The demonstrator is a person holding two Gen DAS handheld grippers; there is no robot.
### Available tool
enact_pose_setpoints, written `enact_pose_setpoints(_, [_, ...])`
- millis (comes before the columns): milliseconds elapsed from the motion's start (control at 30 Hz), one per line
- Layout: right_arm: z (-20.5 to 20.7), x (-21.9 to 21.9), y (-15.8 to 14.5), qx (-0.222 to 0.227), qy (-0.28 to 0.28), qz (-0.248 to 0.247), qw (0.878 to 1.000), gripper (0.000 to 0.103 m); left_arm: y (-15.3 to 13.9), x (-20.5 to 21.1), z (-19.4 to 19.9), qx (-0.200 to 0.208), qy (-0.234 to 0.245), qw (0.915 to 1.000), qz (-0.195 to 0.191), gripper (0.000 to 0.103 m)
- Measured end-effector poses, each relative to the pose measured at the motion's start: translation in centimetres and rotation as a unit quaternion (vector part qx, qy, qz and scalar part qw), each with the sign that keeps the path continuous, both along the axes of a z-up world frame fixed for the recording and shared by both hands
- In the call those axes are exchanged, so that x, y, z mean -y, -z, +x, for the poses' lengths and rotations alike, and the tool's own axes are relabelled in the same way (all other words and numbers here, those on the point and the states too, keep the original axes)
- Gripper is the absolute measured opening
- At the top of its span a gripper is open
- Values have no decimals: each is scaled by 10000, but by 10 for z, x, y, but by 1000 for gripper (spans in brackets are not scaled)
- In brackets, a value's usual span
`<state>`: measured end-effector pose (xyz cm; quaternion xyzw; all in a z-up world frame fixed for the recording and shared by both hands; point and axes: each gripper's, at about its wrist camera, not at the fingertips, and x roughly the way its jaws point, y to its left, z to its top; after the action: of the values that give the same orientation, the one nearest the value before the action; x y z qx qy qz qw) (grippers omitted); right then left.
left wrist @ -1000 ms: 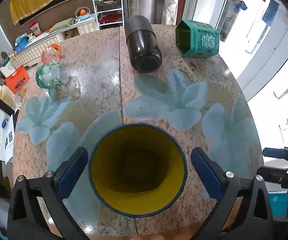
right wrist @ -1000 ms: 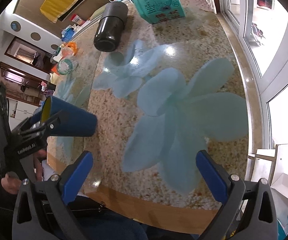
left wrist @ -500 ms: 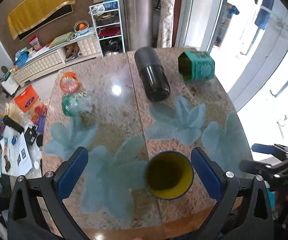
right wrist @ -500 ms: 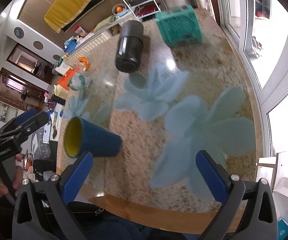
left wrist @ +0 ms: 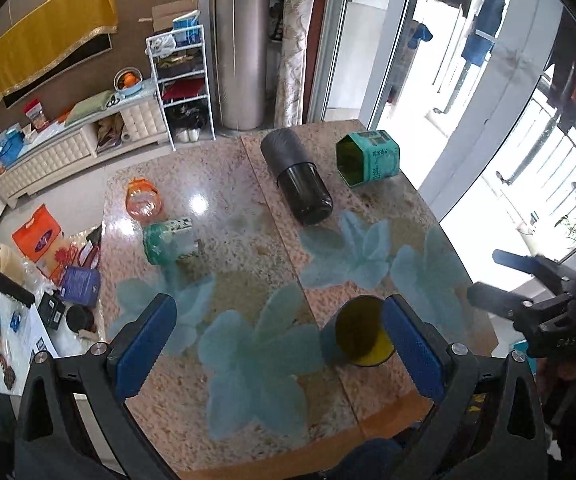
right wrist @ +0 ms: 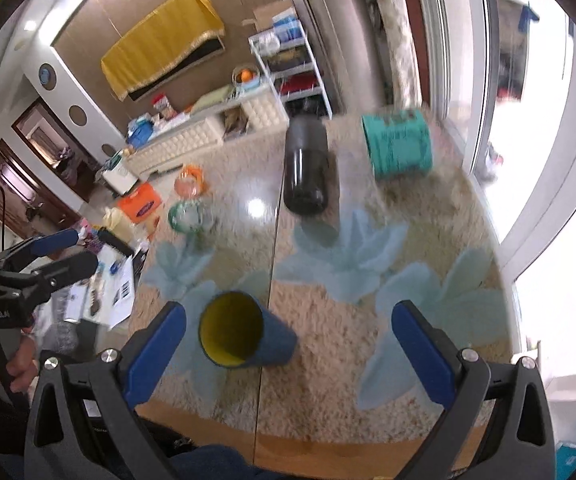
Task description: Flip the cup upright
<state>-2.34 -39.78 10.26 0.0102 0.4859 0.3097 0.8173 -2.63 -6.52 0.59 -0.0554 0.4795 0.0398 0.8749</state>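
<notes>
Standing upright near the front edge of the granite surface (left wrist: 247, 208), a blue cup (right wrist: 243, 330) with a yellow interior shows its open mouth facing up. The left claw (left wrist: 279, 344) hangs above the surface with its blue pads spread wide, holding nothing; the cup sits just beside its right pad. The right claw (right wrist: 290, 354) is also spread wide and empty, with the cup near its left pad. Farther back, a dark cylindrical jar (left wrist: 296, 178) lies on its side, near a teal tin (left wrist: 368, 158) also tipped over. A green-lidded glass jar (left wrist: 167, 242) and an orange one (left wrist: 142, 200) lie toward the left.
</notes>
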Motion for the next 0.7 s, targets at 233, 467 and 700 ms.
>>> enact_pose_setpoints(233, [-21,-27,-20,887,-84,-174,9959,103,-2,-15,-13,99,130,9997,-200,103])
enact_pose_setpoints(467, [-24,-48,-12,706,-24,-156,9974,103,3,-27,-22,66,126,9993,-338,103])
enact_pose_setpoints(700, [-29,-57,-14,593,-14,-144,9981,103,5,-31,-27,63,148,9994,-293,103])
